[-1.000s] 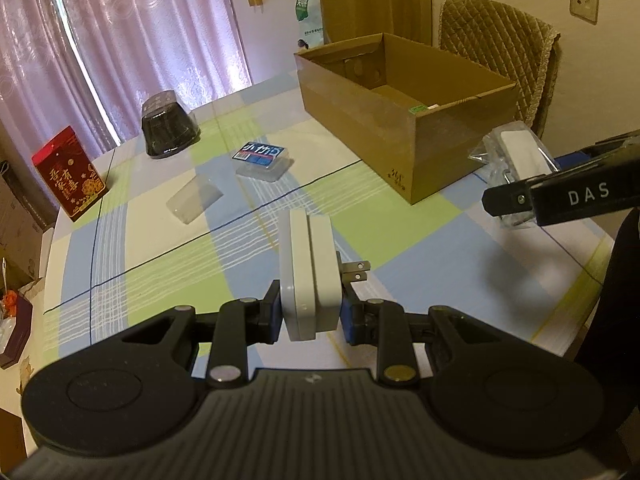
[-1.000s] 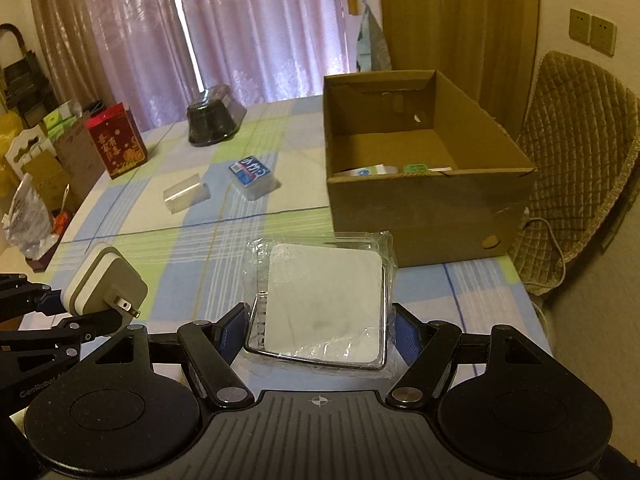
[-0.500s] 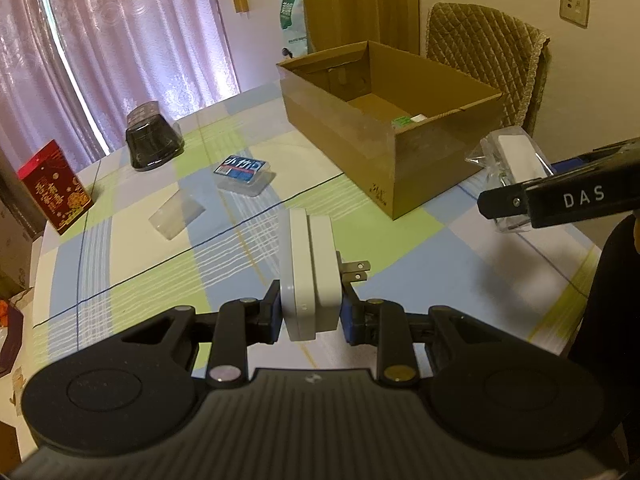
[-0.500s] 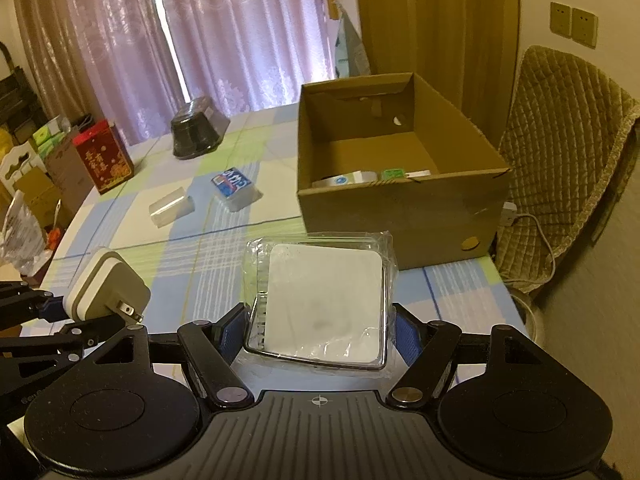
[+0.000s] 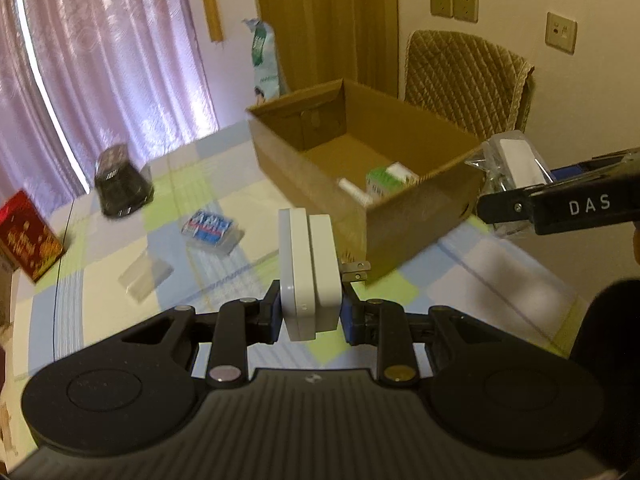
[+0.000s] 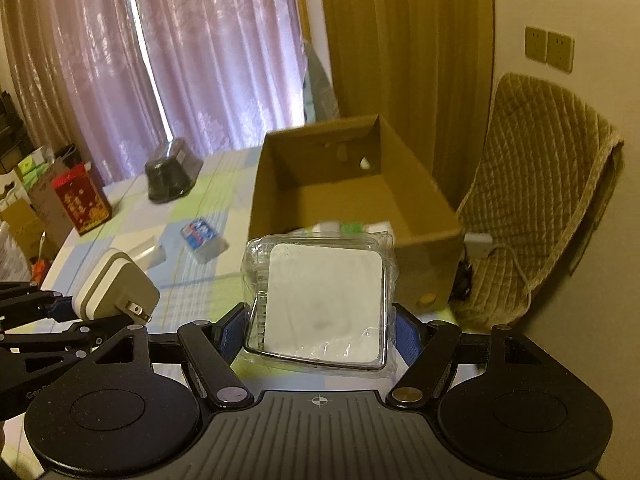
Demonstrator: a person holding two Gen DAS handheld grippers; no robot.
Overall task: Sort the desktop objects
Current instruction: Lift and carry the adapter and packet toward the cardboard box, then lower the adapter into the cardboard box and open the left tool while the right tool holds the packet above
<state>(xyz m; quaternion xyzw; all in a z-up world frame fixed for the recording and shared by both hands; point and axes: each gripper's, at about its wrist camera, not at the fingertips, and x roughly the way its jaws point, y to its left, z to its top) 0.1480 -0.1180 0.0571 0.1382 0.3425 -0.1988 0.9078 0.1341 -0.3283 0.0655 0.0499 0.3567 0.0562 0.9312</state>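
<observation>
Left gripper (image 5: 311,314) pinching charger (image 5: 310,276), right gripper (image 6: 320,332) pinching wrapped case (image 6: 320,300); both near box (image 5: 400,200); risk: slippery wrap slips out, or prongs snag box rim.

Left gripper (image 5: 310,314): jaws closed on the white power adapter (image 5: 309,270), held upright, prongs pointing right; right gripper (image 6: 320,330): jaws closed on the plastic-wrapped white box (image 6: 323,304), flat face up; both grippers raised above the table, side by side.
</observation>
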